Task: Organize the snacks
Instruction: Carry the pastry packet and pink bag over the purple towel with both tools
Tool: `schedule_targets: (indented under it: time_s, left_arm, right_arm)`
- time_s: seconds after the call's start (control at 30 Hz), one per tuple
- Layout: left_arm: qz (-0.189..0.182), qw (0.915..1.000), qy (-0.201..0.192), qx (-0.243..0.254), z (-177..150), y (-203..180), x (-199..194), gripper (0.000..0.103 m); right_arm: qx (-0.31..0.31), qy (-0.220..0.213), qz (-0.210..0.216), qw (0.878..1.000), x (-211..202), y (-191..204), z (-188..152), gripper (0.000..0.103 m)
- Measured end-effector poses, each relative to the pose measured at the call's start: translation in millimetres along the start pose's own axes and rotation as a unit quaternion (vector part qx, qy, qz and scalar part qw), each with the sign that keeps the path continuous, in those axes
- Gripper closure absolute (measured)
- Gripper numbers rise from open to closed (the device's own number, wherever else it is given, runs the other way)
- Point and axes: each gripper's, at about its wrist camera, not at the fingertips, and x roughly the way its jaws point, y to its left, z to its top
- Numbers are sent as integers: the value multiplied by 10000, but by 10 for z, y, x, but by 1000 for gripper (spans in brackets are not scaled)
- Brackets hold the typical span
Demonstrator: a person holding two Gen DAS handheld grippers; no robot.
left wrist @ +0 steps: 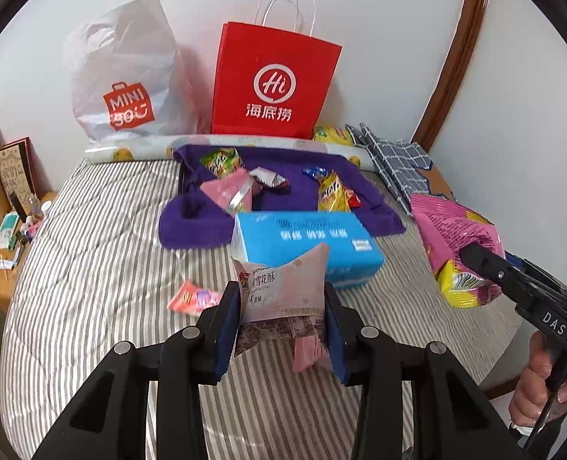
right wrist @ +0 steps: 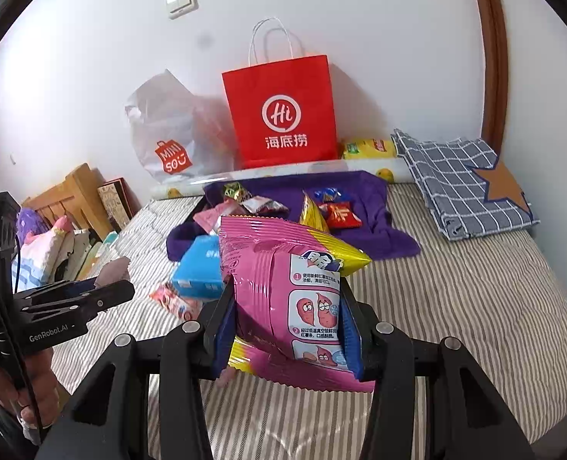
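My left gripper is shut on a small pale pink snack packet and holds it above the striped bed. My right gripper is shut on a large pink and yellow snack bag, which also shows in the left wrist view. Several small snacks lie on a purple towel further back. A small pink packet lies loose on the bed. A red paper bag and a white plastic bag stand against the wall.
A blue tissue pack lies in front of the towel. A folded checked cloth lies at the right. A yellow packet and a rolled sheet lie by the wall. A cluttered bedside stand is at the left.
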Motion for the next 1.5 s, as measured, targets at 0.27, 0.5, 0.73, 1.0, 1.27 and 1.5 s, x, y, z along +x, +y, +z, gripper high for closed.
schedule_targets:
  time_s: [0.27,0.5,0.73,1.0,1.27,1.5]
  left_arm:
    - [-64,10000,-64,32,270,1,48,64]
    - [-60,9999,-151,49,546,29,112,64]
    - [65,9993,-333,-128,866,137,230,64]
    - [142,9980,-588,-183,1245,218,301,64]
    - [207,9976,-631,-202,1563,318,513,64]
    - [256,9980,-568,-100,1807,306,806,64]
  right_arm:
    - [-76,-99,20,9999,69,68,273,57]
    - [-72,-160,-11,9998,181,50,490,57]
    - [44,-132,70,9999,424,-30,794,57]
    - [-85,-246,-21,9997,692,-30,1176,57]
    - [-96,-234,-40,9997,1070,-88,1478,56]
    - [-154,-164,-80,9997,1407,-184,1659,56]
